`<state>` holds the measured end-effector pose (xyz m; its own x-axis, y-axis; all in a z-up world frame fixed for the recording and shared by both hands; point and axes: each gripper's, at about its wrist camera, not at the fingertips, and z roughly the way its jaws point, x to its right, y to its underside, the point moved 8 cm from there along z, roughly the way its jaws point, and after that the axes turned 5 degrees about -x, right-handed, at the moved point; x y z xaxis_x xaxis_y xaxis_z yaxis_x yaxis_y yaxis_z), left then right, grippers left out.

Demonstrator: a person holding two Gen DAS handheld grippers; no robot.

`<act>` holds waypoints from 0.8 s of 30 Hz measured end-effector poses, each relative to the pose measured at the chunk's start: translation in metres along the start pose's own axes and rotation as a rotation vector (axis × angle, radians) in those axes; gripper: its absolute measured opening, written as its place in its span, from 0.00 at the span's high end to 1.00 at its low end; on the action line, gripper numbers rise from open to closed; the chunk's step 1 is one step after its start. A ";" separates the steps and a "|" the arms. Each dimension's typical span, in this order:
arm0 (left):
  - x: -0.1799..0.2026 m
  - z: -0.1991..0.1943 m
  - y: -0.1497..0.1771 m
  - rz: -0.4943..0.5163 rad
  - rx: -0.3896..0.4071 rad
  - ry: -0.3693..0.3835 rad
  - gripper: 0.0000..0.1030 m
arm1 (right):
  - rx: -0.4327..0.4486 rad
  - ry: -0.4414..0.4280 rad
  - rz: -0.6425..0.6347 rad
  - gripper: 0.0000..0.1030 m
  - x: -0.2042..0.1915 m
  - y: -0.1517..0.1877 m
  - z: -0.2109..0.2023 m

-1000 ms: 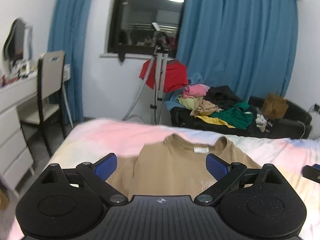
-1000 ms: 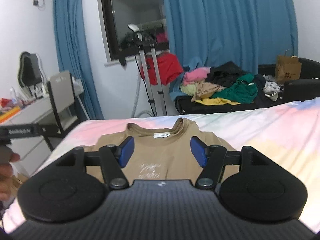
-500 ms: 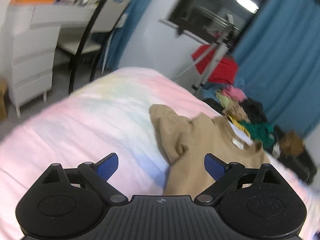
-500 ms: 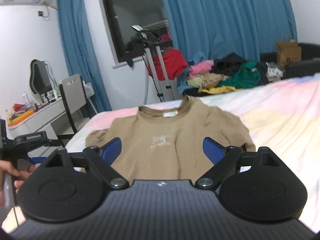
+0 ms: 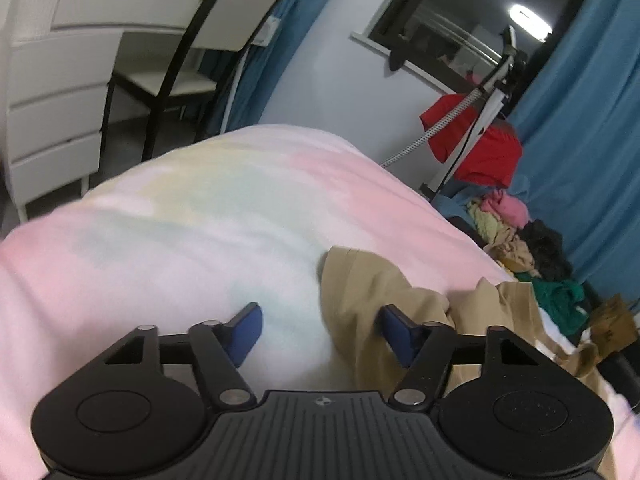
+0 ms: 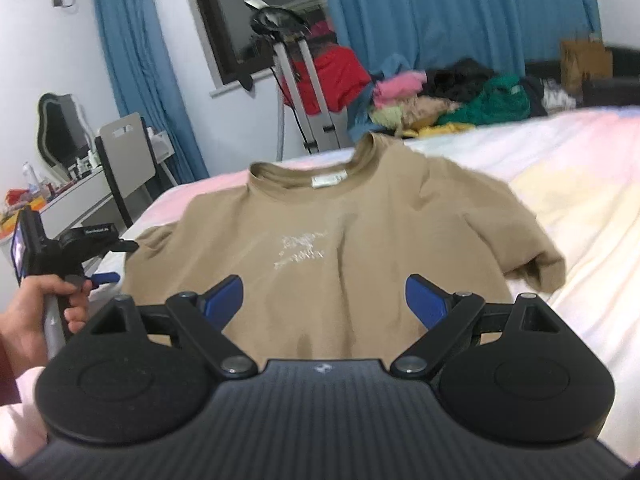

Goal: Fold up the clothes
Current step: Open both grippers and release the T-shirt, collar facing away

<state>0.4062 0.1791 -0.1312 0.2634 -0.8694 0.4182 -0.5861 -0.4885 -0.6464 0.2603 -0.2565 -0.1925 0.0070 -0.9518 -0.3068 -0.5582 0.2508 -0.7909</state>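
Note:
A tan T-shirt [image 6: 332, 232] lies face up on the pastel bed sheet [image 6: 580, 184], collar toward the far side, with a white print on the chest. My right gripper [image 6: 324, 304] is open and empty over the shirt's lower part. My left gripper [image 5: 320, 332] is open and empty, low over the sheet at the shirt's left sleeve [image 5: 360, 284]; its right finger [image 5: 396, 332] lies on or just above the sleeve cloth. In the right wrist view the left gripper [image 6: 100, 278] shows at the shirt's left edge, held by a hand.
A pile of mixed clothes [image 6: 452, 100] lies beyond the bed's far edge. A stand with a red garment [image 6: 328, 76] is by the window. A white desk [image 5: 68, 60] and chair [image 5: 200, 68] stand left of the bed. A brown paper bag [image 6: 584, 60] stands far right.
My left gripper has swung left and dropped low to the shirt's left sleeve. My right gripper has moved closer over the shirt. Both stay open.

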 end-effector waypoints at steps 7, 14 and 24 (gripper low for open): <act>0.036 0.008 -0.007 0.207 0.006 -0.080 0.96 | -0.029 0.001 0.047 0.13 0.011 0.003 0.011; 0.146 -0.035 0.018 0.712 0.165 -0.079 0.97 | -0.017 0.031 0.058 0.13 0.016 0.003 -0.001; 0.216 -0.073 0.123 1.035 -0.017 0.300 0.58 | -0.019 0.059 0.102 0.13 0.029 0.002 -0.003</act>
<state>0.3353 -0.0633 -0.0742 -0.5637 -0.8047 -0.1861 -0.4273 0.4769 -0.7681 0.2566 -0.2845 -0.2015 -0.0988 -0.9303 -0.3532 -0.5694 0.3440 -0.7467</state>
